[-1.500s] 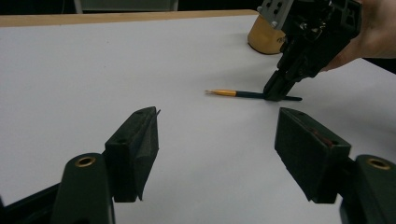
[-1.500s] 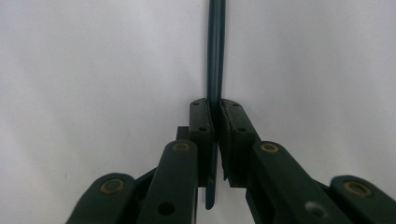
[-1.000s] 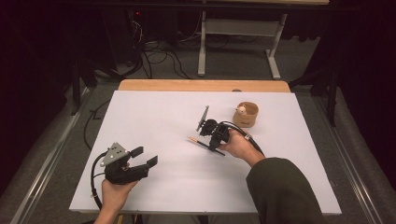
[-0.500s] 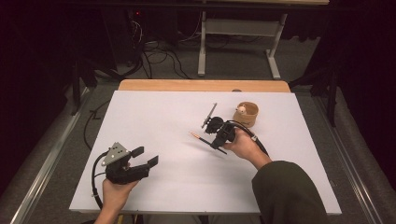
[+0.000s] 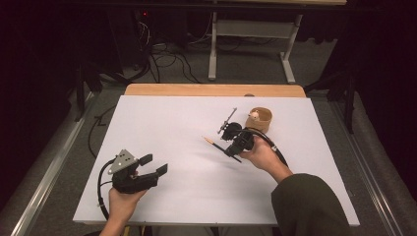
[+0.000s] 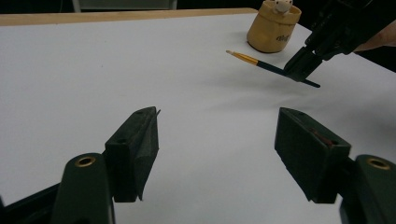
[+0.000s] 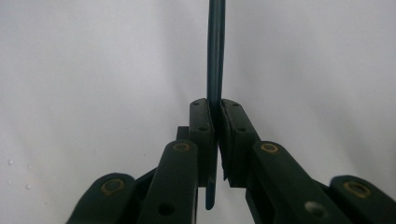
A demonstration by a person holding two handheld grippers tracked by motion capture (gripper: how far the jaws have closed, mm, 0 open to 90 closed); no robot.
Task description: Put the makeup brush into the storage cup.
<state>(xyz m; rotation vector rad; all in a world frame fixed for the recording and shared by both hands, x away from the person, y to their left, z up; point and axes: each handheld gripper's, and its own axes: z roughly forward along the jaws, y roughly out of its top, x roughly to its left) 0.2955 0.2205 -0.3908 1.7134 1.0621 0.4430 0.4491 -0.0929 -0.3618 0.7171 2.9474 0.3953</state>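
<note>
Right gripper (image 5: 235, 146) clamped on thin dark paintbrush with gold ferrule (image 5: 217, 144), held above white tabletop (image 5: 187, 123), bristle tip pointing left. Small tan wooden cup (image 5: 259, 119) sits just far-right of it. Left gripper (image 5: 151, 165) spread wide, empty, near-left, well apart.

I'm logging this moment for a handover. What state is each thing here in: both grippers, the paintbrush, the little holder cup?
left gripper: jaws wide open, holding nothing, above the table.
right gripper: jaws shut on the paintbrush handle.
paintbrush: gripped and lifted off the table, bristle tip pointing away from the cup.
holder cup: upright on the table, a small pale figure inside.
table: white top.
</note>
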